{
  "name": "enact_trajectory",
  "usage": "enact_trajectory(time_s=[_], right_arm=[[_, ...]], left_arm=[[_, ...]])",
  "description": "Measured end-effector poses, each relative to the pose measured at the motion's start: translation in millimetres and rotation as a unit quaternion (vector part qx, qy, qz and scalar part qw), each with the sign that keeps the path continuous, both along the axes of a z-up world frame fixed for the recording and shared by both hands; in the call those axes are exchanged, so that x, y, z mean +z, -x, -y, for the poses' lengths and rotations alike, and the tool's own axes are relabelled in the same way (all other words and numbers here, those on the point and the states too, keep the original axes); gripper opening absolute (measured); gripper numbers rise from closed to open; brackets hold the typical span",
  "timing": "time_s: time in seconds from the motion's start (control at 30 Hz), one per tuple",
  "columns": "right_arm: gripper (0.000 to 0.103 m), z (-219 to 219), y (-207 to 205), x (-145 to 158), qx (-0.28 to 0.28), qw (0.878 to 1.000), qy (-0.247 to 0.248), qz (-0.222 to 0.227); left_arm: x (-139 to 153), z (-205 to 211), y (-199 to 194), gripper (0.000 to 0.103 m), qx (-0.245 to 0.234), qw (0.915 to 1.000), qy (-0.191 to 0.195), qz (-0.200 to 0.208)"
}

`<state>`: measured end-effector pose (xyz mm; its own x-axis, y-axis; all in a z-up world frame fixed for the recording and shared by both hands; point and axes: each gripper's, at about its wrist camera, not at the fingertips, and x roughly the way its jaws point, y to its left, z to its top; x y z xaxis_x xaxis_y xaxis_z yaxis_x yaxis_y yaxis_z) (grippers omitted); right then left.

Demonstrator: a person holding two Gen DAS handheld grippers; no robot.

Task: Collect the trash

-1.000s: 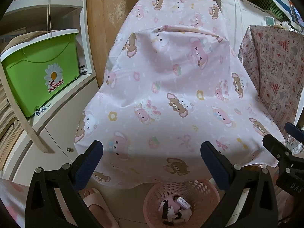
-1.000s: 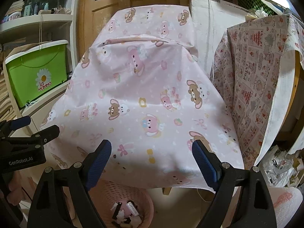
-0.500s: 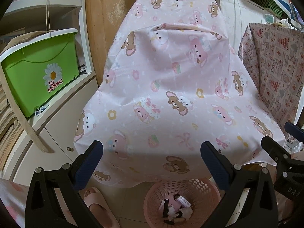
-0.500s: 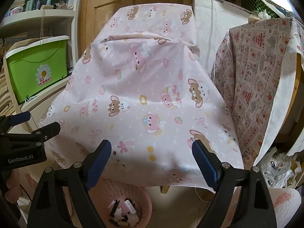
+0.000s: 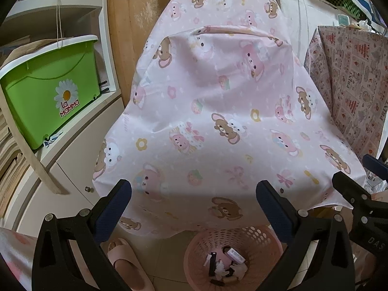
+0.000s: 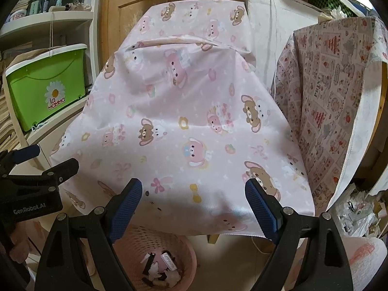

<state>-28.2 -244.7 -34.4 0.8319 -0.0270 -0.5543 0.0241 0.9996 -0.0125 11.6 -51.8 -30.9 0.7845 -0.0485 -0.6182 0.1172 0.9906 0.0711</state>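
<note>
A pink perforated basket (image 5: 263, 241) (image 6: 184, 249) stands on the floor under the front edge of a table draped in a pink cartoon-bear cloth (image 5: 218, 121) (image 6: 184, 121). Inside it lie several bits of trash (image 5: 225, 268) (image 6: 158, 268): white crumpled pieces, a black strip, a small pink packet. My left gripper (image 5: 194, 194) hangs open above the cloth's front edge, nothing between its blue pads. My right gripper (image 6: 193, 194) is open too, empty, beside it. Each gripper shows at the edge of the other's view.
A green lidded bin (image 5: 48, 92) sits on a white cabinet (image 5: 72, 169) at the left. A second patterned cloth (image 6: 327, 97) covers furniture at the right, with plastic clutter (image 6: 356, 215) below it. A pink slipper (image 5: 126, 262) lies on the tiled floor.
</note>
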Motion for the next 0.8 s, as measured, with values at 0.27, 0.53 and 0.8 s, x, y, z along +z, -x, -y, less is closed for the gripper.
enact_trajectory(time_s=[0.27,0.53,0.8], right_arm=[[0.088,-1.2,-2.0,-2.5,0.001,1.000,0.004,-0.005],[0.088,-1.2,-2.7,-3.0,0.004,1.000,0.005,-0.007],[0.088,-1.3,-2.7,-2.9,0.003,1.000,0.003,-0.006]], left_arm=[[-1.3,0.6,-0.6,0.102,-0.001,1.0000,-0.001,-0.001],[-1.5,0.7,-0.7,0.102,-0.001,1.0000,0.000,-0.002],[-2.0,0.7,-0.3,0.102,0.001,1.0000,-0.001,-0.001]])
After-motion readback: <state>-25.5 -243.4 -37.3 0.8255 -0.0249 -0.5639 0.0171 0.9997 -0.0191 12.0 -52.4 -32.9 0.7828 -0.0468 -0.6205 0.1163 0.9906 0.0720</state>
